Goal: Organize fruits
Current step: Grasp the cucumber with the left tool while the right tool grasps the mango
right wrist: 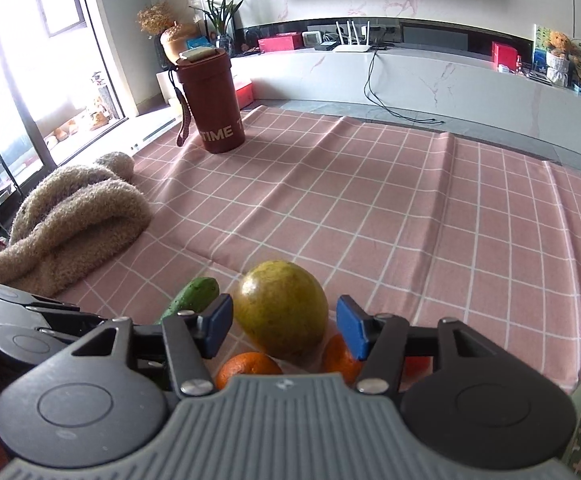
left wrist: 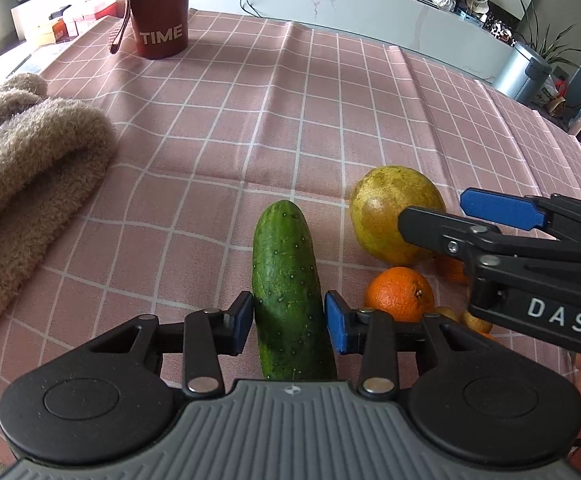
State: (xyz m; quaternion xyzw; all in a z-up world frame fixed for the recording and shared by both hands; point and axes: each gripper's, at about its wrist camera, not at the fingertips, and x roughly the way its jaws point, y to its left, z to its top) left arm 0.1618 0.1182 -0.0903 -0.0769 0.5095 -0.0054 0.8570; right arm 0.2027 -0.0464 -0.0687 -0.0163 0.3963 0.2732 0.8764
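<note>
Early going, I judge: the left gripper (left wrist: 288, 320) is clamped on the cucumber (left wrist: 286, 280), while the right gripper (right wrist: 284, 328) stands apart around the yellow-green citrus (right wrist: 282, 312). 2 oranges (right wrist: 248, 364) lie just beneath it, unsorted.

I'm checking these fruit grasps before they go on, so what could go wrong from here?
1. The left gripper pinches the cucumber near one end; if lifted, the long free end may droop or swivel.
2. The right gripper straddles the big yellow-green fruit with gaps either side; closing off-centre could roll it into the oranges beside it.
3. Both grippers work close together and could bump.
</note>
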